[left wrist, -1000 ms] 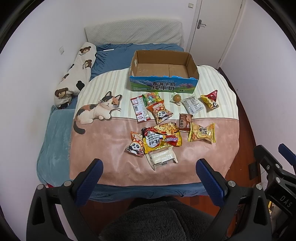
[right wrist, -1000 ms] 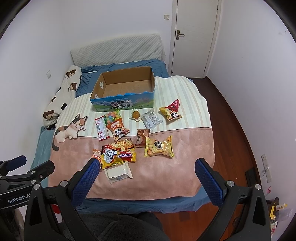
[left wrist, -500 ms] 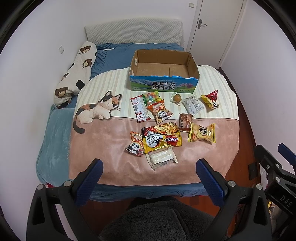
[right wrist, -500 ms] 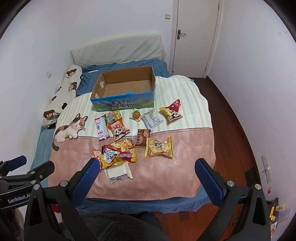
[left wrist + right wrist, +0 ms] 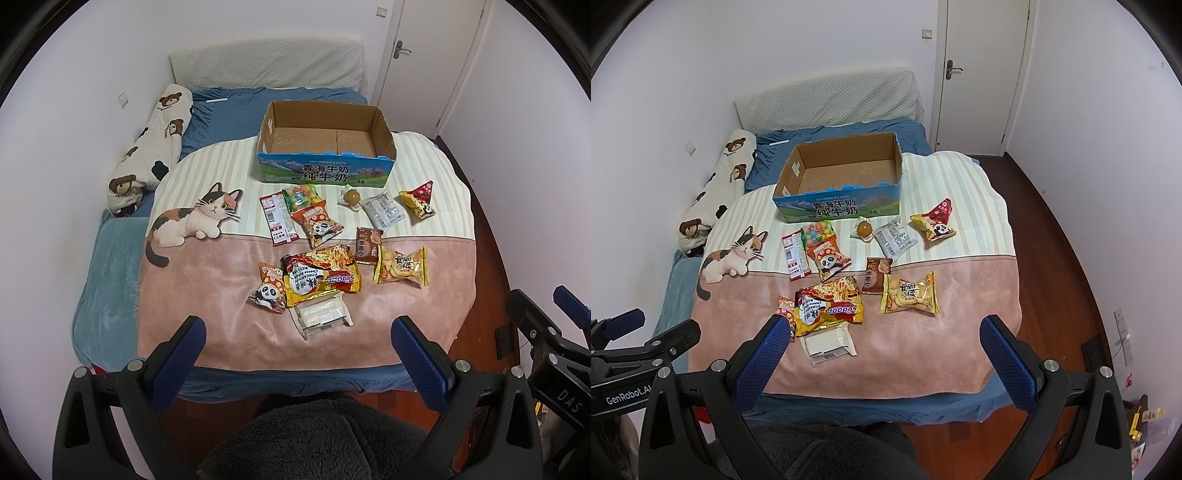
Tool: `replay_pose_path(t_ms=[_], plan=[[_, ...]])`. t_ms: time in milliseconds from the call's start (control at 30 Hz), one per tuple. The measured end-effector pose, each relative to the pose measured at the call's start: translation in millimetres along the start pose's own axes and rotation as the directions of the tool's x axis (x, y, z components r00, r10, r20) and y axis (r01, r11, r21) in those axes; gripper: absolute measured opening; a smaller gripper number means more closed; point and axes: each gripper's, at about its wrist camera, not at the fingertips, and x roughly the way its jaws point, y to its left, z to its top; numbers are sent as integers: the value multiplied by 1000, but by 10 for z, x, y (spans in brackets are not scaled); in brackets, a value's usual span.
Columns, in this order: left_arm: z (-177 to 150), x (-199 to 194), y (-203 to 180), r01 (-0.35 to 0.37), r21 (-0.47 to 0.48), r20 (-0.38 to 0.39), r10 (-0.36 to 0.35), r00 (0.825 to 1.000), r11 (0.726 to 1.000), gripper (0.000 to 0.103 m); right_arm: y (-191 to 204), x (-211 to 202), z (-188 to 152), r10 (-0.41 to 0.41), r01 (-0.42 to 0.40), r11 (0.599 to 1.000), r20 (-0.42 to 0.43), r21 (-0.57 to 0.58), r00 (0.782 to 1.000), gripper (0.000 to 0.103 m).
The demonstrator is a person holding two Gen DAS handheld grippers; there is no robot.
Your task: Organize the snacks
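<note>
Task not yet started: cardboard box (image 5: 325, 142) sat empty at the far side of the blanket (image 5: 207, 295), with all the snacks loose in front of it, among them the noodle packet (image 5: 321, 277), biscuit bag (image 5: 402, 266) and white packet (image 5: 321, 314) nearest the person. Left gripper (image 5: 298, 334) and right gripper (image 5: 884, 332) both hung spread wide and empty, well short of the bed edge. Next move likely calls for reaching to a near packet and closing on its edge. Against the earlier frames, nothing shifted; grippers and snacks unchanged.
</note>
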Motion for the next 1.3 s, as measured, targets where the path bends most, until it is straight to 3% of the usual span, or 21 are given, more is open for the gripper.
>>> replay_pose_path(t_ms=[1167, 1300], plan=[[53, 32, -114, 3, -6, 3, -3, 1000, 1000, 103, 11, -6, 95, 12, -12, 1000, -1, 8, 1000, 103], [123, 135, -44, -44, -43, 36, 46, 998, 998, 103, 21, 119, 151, 27, -27, 1000, 7, -9, 1000, 103]])
